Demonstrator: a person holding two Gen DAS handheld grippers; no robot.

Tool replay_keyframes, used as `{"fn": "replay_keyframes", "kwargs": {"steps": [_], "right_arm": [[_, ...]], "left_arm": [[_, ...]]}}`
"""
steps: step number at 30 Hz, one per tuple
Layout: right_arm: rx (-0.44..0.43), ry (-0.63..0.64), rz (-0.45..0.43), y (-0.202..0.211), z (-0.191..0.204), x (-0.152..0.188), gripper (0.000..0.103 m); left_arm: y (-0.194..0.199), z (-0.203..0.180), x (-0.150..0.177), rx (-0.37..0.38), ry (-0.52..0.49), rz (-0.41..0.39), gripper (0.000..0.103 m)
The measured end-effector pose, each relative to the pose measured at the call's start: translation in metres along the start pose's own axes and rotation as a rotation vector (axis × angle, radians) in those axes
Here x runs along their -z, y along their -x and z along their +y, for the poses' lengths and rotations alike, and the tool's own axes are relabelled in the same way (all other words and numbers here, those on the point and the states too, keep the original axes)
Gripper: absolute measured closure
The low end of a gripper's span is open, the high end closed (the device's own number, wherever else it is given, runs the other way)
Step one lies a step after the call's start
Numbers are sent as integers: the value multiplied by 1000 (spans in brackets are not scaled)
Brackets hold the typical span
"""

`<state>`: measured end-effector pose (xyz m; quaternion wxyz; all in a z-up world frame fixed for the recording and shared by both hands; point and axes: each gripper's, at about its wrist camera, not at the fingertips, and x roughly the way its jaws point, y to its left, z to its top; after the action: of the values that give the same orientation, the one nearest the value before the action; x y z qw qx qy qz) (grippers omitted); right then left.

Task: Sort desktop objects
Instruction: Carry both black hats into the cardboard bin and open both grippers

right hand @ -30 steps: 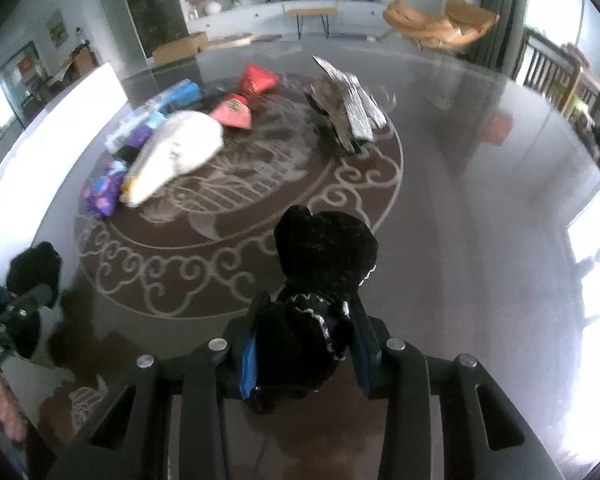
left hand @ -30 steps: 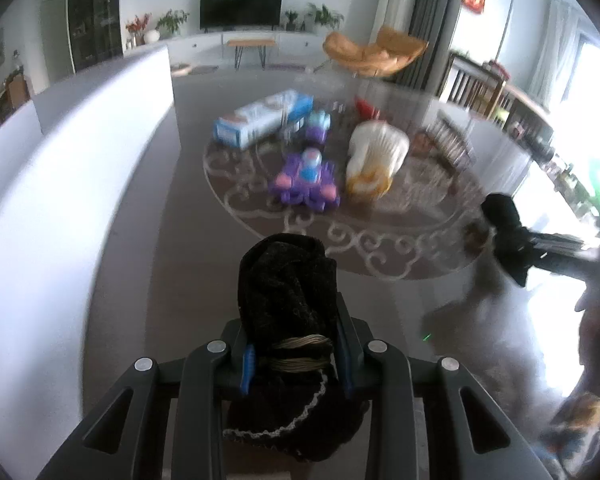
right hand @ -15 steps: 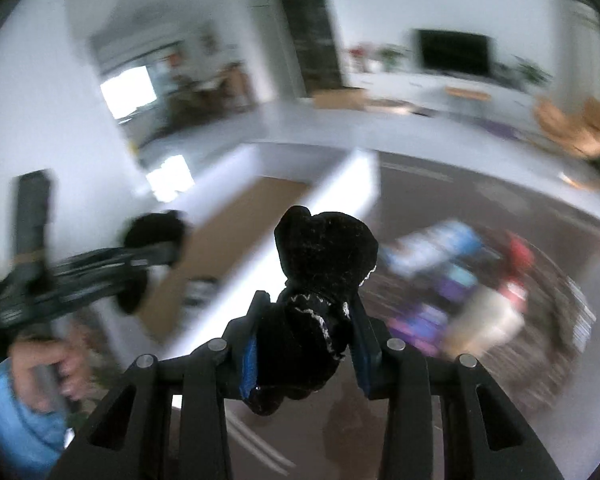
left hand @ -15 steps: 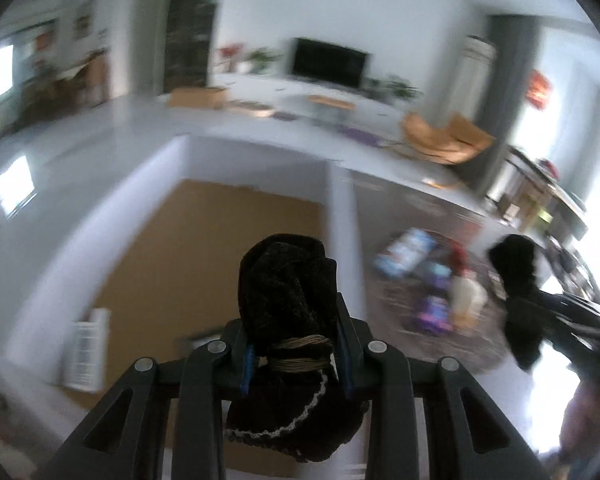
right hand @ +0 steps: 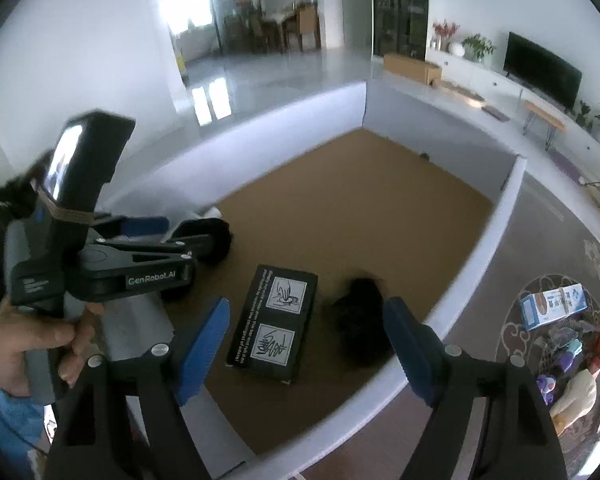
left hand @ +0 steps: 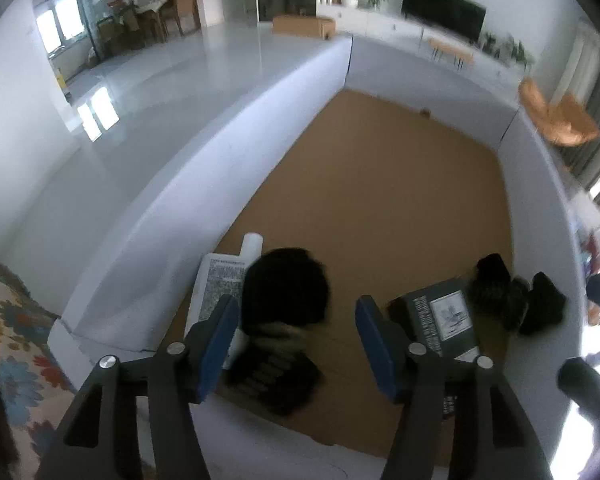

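Observation:
Both grippers hang over a white-walled box (left hand: pixel 228 128) with a brown cardboard floor. My left gripper (left hand: pixel 296 344) is open; a black knitted item (left hand: pixel 284 296) lies blurred below it, beside a white tube (left hand: pixel 220 288). My right gripper (right hand: pixel 306 344) is open; another black knitted item (right hand: pixel 360 316) lies blurred on the box floor (right hand: pixel 340 208) below it, next to a black box with white pictograms (right hand: pixel 276 324). That black box (left hand: pixel 444 316) and black items (left hand: pixel 516 296) show in the left wrist view too. The left gripper (right hand: pixel 180 252) shows in the right wrist view.
A round table mat at the right holds a blue-and-white carton (right hand: pixel 552 306), purple toys (right hand: pixel 564 350) and a white bag (right hand: pixel 576 396). A patterned cloth (left hand: pixel 8 344) lies left of the box. A dark flat object (left hand: pixel 276 376) lies under the left gripper.
Both grippers swung from the table to over the box and opened. The black knitted items they held have dropped out and lie on the box floor.

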<state>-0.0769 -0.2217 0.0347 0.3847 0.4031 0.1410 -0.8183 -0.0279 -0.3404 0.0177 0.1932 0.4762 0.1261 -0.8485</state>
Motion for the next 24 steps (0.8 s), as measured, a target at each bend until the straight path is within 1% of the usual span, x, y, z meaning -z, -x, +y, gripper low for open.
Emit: {"fn": "replay_keyframes", "kwargs": {"steps": [2, 4, 5, 7, 8, 9, 10, 11, 12, 13, 14, 15, 16, 17, 18, 20, 21, 22, 24], "right_arm": [[16, -9, -62, 23, -8, 10, 15], [63, -22, -137, 50, -26, 29, 6], [88, -32, -162, 60, -36, 38, 4], [148, -69, -201, 80, -61, 63, 0], [189, -103, -209, 89, -80, 81, 0], [222, -134, -201, 93, -97, 96, 0], [261, -176, -179, 96, -118, 115, 0], [304, -224, -139, 97, -141, 135, 0], [341, -268, -99, 98, -161, 152, 0], [388, -324, -59, 100, -185, 175, 0], [416, -359, -39, 102, -201, 190, 0], [445, -391, -22, 106, -216, 205, 0], [490, -430, 3, 107, -235, 228, 0], [516, -452, 18, 110, -245, 240, 0], [534, -470, 29, 114, -254, 251, 0], [563, -500, 50, 116, -271, 271, 0], [569, -505, 54, 117, -275, 276, 0], [572, -508, 59, 117, -281, 286, 0], [567, -509, 61, 115, -283, 289, 0]], "left_arm": [[12, -4, 4, 27, 15, -42, 38], [30, -18, 9, 73, 4, -87, 38], [38, -25, 12, 97, -7, -108, 38], [60, -53, 22, 165, -53, -158, 37], [69, -66, 26, 194, -77, -175, 33], [81, -87, 35, 238, -117, -198, 25], [89, -102, 40, 264, -145, -213, 20], [97, -118, 49, 294, -181, -232, 11], [106, -144, 62, 332, -236, -251, 6], [108, -158, 68, 354, -271, -255, 4], [109, -184, 82, 381, -325, -250, 0], [109, -200, 88, 394, -354, -241, 0], [102, -221, 99, 401, -391, -222, 0], [93, -242, 108, 400, -425, -198, 0], [74, -266, 121, 389, -466, -161, 0], [46, -299, 134, 359, -511, -111, 0], [26, -316, 140, 334, -536, -83, 0], [13, -323, 142, 319, -546, -70, 0], [-9, -337, 144, 293, -563, -54, 0]]}}
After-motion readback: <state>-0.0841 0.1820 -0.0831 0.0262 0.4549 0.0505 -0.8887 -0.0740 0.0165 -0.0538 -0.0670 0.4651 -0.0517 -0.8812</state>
